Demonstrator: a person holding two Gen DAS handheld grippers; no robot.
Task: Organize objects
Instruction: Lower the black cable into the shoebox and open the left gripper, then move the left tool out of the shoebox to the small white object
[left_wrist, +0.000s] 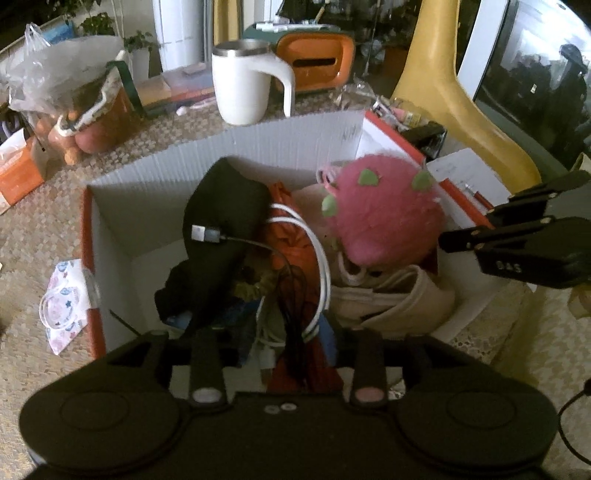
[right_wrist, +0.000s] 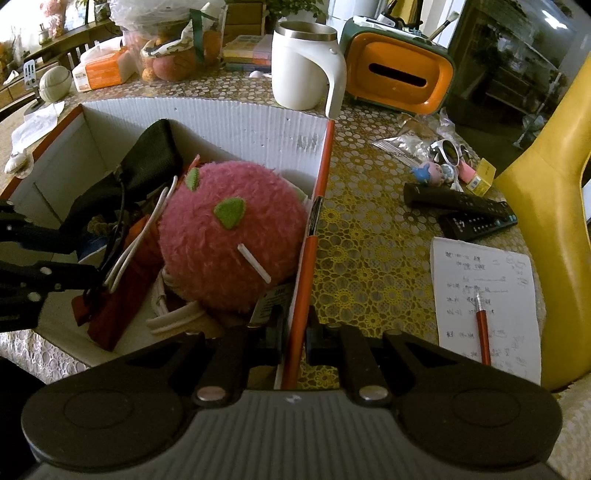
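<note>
An open white cardboard box (left_wrist: 155, 173) with orange outer walls holds a pink plush ball (left_wrist: 384, 210) with green spots, a black pouch (left_wrist: 225, 199), black and white cables (left_wrist: 314, 258), red cloth and a beige shoe (left_wrist: 391, 302). The box (right_wrist: 240, 122) and plush (right_wrist: 229, 236) also show in the right wrist view. My left gripper (left_wrist: 286, 354) hangs over the box's near edge, its fingers apart, holding nothing I can see. My right gripper (right_wrist: 293, 343) straddles the box's orange right wall (right_wrist: 314, 236), fingers apart; it also shows in the left wrist view (left_wrist: 517, 229).
A white mug (right_wrist: 306, 66), an orange tissue holder (right_wrist: 399, 74), a fruit bag (right_wrist: 173, 55), two remotes (right_wrist: 465, 210), sunglasses (right_wrist: 448, 151), small trinkets, a notepad (right_wrist: 487, 295) with a red pen (right_wrist: 482, 328), a face mask (left_wrist: 64, 306) and a yellow chair (right_wrist: 554, 203) surround the box.
</note>
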